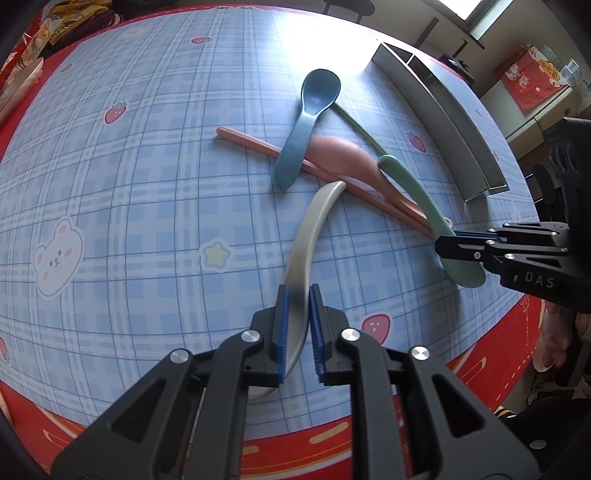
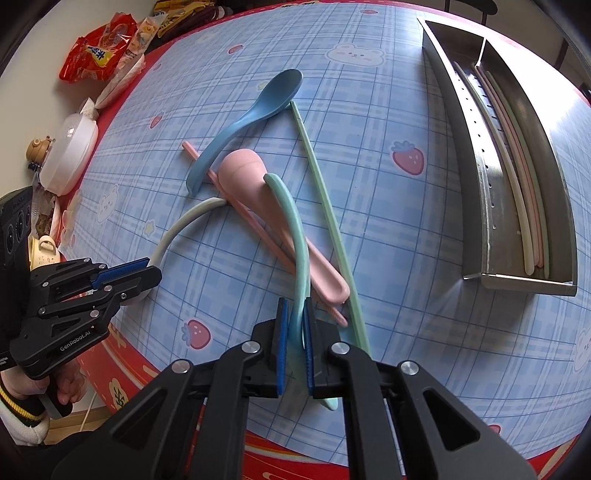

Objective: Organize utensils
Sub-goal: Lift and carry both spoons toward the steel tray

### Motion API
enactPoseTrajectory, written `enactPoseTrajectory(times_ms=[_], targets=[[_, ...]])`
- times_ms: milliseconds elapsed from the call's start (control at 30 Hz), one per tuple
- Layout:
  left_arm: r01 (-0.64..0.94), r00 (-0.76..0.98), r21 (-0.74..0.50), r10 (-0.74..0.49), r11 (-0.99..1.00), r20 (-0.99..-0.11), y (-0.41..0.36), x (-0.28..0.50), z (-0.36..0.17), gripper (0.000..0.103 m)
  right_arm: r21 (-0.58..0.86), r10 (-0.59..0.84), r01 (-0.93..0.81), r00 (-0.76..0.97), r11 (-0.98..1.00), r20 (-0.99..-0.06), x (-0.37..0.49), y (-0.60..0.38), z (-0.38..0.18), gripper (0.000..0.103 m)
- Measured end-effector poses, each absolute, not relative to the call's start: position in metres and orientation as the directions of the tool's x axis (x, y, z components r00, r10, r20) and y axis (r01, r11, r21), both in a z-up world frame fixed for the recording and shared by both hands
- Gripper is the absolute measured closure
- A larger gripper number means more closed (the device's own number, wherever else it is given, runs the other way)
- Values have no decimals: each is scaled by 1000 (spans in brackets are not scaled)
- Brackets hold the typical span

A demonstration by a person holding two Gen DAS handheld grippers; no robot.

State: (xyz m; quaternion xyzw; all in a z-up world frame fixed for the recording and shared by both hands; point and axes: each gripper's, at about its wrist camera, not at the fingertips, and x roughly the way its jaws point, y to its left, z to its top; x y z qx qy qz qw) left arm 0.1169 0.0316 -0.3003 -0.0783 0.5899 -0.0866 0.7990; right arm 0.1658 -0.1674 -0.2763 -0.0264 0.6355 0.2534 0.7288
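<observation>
Blue plaid, red-bordered cartoon-print cloth covering the surface (image 1: 147,184); bright window (image 1: 487,14) at upper right; dark chair (image 1: 347,9) beyond; snack packets (image 2: 99,55) along the edge.

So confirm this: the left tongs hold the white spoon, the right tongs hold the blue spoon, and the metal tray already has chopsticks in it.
One slip: the right tongs grip the green spoon, as the right wrist view shows. The blue spoon lies free on the table. The left tongs do hold the white spoon, and the tray does hold chopsticks.

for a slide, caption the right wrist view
Right gripper shut on green spoon atop pink spoon; metal tray holds chopsticks.
</observation>
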Motion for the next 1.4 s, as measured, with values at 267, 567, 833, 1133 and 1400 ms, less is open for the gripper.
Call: enactPoseTrajectory(times_ms=[267, 567, 833, 1133, 1400], targets=[[-35, 265, -392, -370, 919, -890, 44, 112, -303, 93, 316, 364, -379, 59, 869, -930, 157, -181, -276, 95], [-98, 269, -404, -366, 910, -891, 58, 104, -311, 85, 332, 379, -368, 61, 869, -924, 155, -185, -276, 95], [-78, 285, -369, -334, 926, -898, 53, 101, -309, 85, 346, 392, -357, 62, 868, -918, 156, -188, -276, 95], [-85, 304, -383, -342, 920, -889, 54, 98, -298, 88, 358, 410, -360, 76, 861, -909, 154, -191, -269, 95], [-69, 335, -388, -345, 919, -877, 50, 94, -280, 88, 362, 422, -372, 92, 855, -902, 155, -189, -259, 95]])
